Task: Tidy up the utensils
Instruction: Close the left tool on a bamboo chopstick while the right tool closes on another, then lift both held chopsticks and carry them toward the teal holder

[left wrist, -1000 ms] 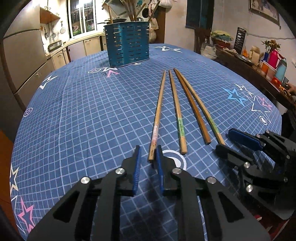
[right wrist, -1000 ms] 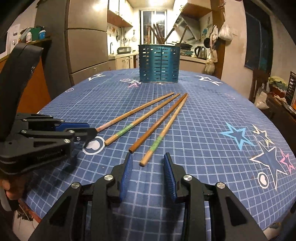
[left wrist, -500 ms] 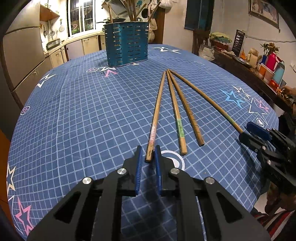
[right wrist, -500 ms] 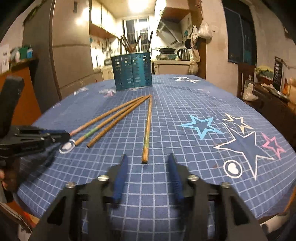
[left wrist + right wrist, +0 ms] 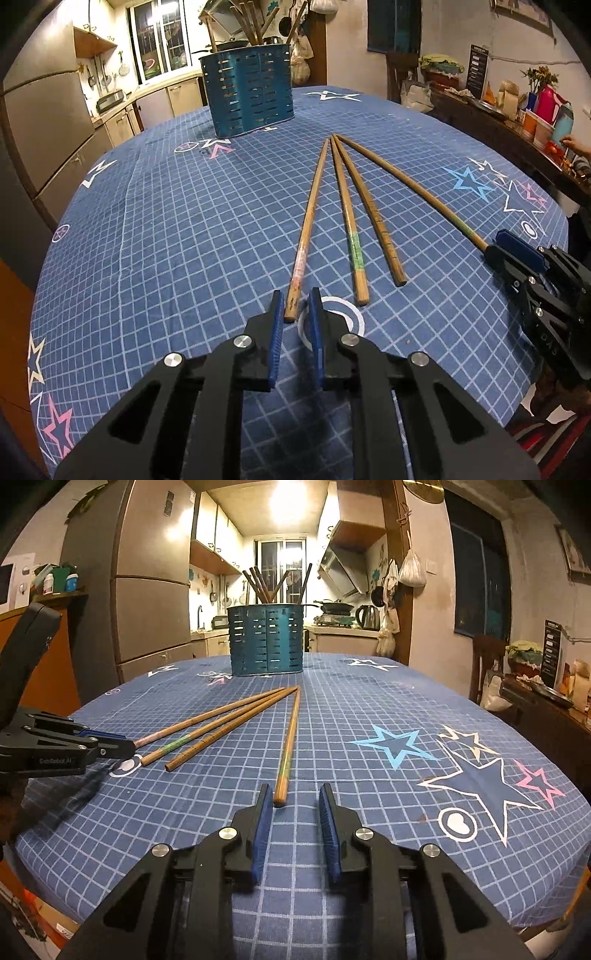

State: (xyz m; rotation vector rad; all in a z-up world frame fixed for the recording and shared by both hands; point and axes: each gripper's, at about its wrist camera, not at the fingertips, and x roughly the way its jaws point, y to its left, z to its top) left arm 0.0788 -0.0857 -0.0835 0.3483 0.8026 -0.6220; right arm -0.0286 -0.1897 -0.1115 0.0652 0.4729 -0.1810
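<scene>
My left tongs (image 5: 295,314) are clamped on the near end of the leftmost chopstick (image 5: 308,225), gripped at its butt so I can tip it up and carry it to the blue holder (image 5: 249,98) at the far side of the table (image 5: 155,229). Two loose chopsticks (image 5: 360,218) lie between. On the right, my right tongs (image 5: 293,803) are closing around the butt of the outer chopstick (image 5: 288,742), the gap not yet pinched. All four lie flat, lengthwise away from me, far tips converging toward the holder.
</scene>
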